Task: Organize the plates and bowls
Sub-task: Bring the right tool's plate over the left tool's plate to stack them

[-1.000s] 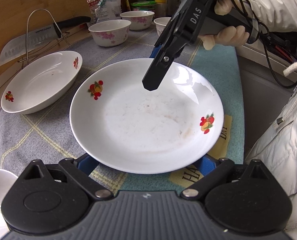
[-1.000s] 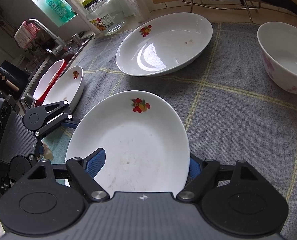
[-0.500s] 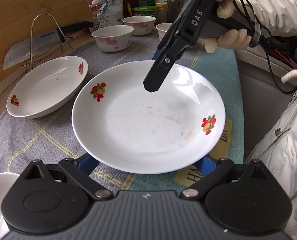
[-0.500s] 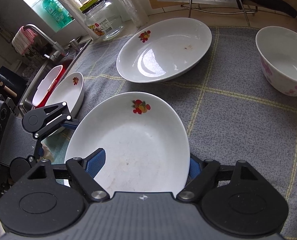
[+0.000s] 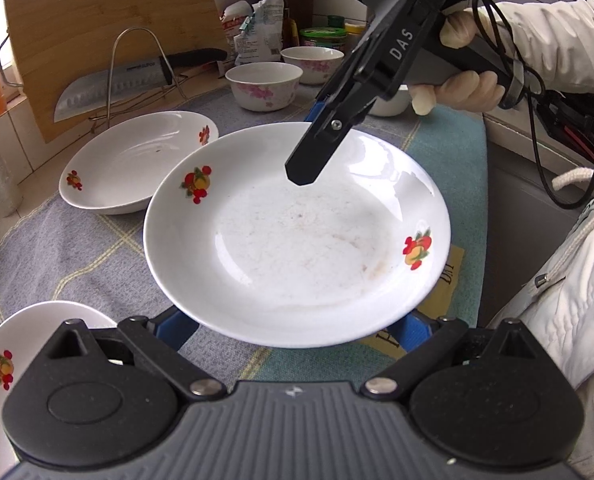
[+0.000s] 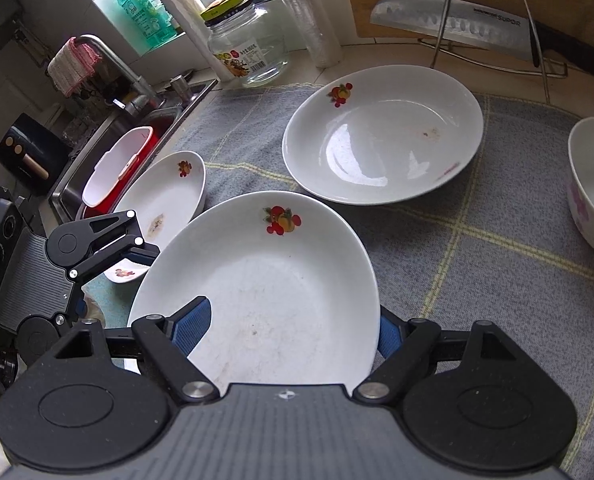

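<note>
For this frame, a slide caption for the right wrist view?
Both grippers hold a fruit-patterned plate above the grey mat, other dishes nearby.

We are in a home kitchen. A steel sink (image 6: 109, 148) with a bent tap (image 6: 113, 64) sits at one end of the worktop (image 6: 477, 248), which is covered by a grey checked cloth. A green soap bottle (image 6: 141, 4) and a glass jar (image 6: 249, 44) stand by the window. A wooden chopping board (image 5: 109, 36) leans against the wall behind a cleaver (image 5: 133, 80) on a wire rack, with sauce bottles (image 5: 275, 0) and flowered bowls (image 5: 263, 84) nearby.
</note>
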`<state>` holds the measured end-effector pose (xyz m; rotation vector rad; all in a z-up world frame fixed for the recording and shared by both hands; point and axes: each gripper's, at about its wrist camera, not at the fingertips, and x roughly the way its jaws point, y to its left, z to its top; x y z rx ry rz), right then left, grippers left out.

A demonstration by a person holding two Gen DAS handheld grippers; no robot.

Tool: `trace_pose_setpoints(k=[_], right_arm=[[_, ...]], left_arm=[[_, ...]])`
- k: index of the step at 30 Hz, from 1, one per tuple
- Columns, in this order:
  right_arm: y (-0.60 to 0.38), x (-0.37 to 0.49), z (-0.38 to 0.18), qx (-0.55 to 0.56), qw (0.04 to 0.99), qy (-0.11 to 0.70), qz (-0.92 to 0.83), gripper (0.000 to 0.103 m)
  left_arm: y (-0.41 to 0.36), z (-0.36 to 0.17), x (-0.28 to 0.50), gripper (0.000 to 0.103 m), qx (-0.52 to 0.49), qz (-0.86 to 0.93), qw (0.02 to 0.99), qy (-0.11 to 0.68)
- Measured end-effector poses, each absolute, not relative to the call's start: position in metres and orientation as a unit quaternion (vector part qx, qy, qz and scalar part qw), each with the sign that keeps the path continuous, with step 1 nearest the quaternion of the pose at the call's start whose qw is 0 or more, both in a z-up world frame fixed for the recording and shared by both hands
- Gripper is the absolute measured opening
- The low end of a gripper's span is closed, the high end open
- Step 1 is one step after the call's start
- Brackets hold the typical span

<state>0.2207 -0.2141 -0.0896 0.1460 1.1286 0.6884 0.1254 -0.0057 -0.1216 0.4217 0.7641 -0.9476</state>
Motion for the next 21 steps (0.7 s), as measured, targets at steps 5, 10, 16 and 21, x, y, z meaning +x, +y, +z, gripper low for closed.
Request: trace_pose_setpoints(k=[5, 10, 16, 21], right_arm=[[-0.191, 0.228, -0.081, 0.053, 0.784, 0.516, 0.34, 0.087], [-0.162, 0.236, -0.077, 0.041, 0.779, 0.512, 0.359, 0.087], [-0.126, 0.247, -0.073, 0.029, 0.773, 0.508, 0.379, 0.087], [-0.096, 0.255, -0.074, 0.017, 0.768, 0.507, 0.391, 0.087]], left_arm=[[0.014, -0.112, 0.12, 0.098, 0.19, -0.421, 0.813, 0.356], [0.037, -0.103, 0.116, 0.098, 0.184, -0.4, 0.823, 0.359], [0.066, -0.097, 0.115, 0.098, 0.18, -0.377, 0.834, 0.361], [0.089, -0.095, 0.112, 0.098, 0.177, -0.361, 0.84, 0.364]])
